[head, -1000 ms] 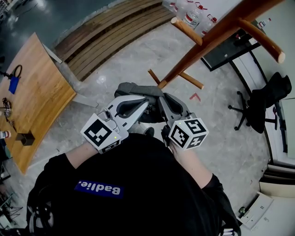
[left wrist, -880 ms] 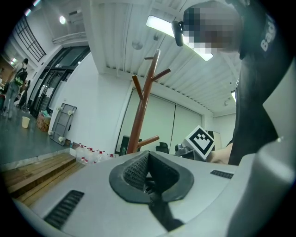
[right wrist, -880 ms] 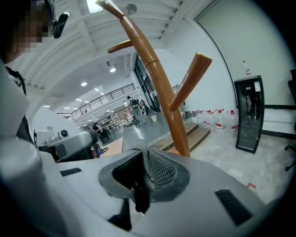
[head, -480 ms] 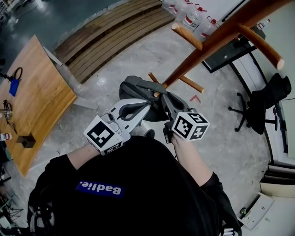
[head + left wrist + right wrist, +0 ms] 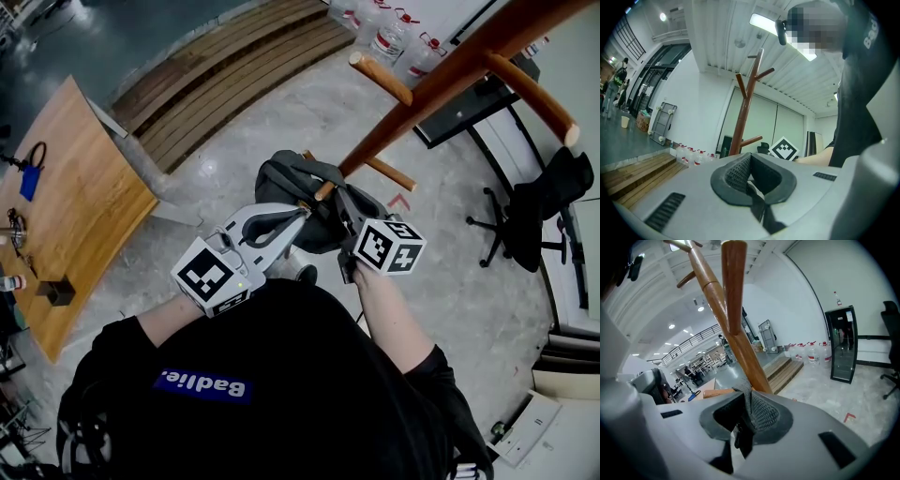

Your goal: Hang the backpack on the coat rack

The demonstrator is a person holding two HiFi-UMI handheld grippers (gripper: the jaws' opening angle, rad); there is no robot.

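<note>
The grey backpack hangs off the floor in the head view, held up against the lower part of the brown wooden coat rack. My left gripper is shut on a dark strap of the backpack. My right gripper is shut on a grey strap right beside it. In the right gripper view a rack peg stands just ahead of the jaws, in front of the slanting pole. The left gripper view shows the rack farther off, upright with several pegs.
A wooden table lies at the left, a slatted wooden platform behind. Water bottles and a black cabinet stand at the back. A black office chair is to the right. A red mark is on the floor.
Both grippers have carried the backpack up and forward, closer to the rack's pole. Their hold on the straps is unchanged.
</note>
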